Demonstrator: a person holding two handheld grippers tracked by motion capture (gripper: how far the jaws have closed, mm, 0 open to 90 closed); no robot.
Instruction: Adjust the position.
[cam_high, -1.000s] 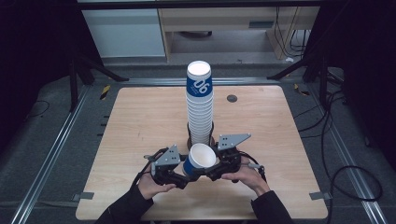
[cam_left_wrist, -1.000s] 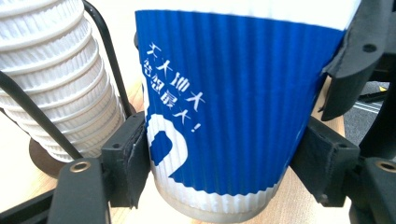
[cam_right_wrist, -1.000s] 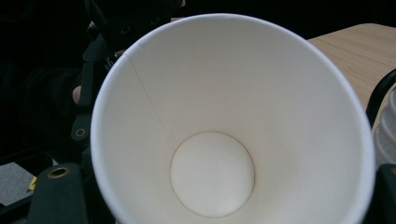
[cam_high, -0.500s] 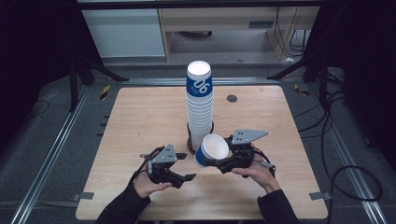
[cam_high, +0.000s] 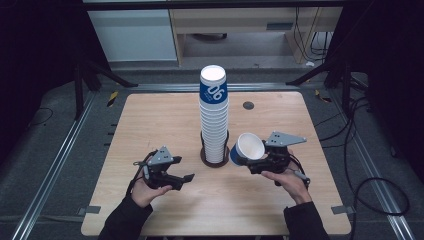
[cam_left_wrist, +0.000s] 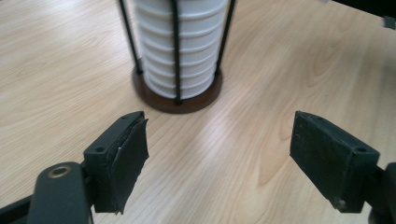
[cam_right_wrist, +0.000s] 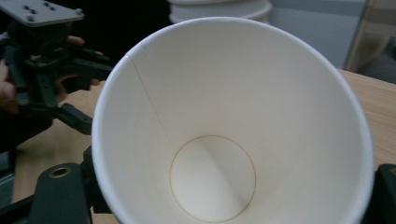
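The paper cup (cam_high: 247, 148), blue outside and white inside, is sitting clamped in the right gripper (cam_high: 257, 162) right of centre in the high view, tilted on its side with its mouth facing up and toward the lower left of that frame; in the right gripper view its white interior (cam_right_wrist: 233, 126) is facing the camera between the black jaws. The left gripper (cam_high: 186, 178) is hovering at the lower left of centre, its jaws having just been opening and now standing wide with nothing between them, only bare wood showing between the pads (cam_left_wrist: 128, 158). Between the two grippers, the tall stack of cups (cam_high: 214, 117) is standing upright in a wire holder (cam_left_wrist: 177, 95) on the wooden table (cam_high: 150, 125).
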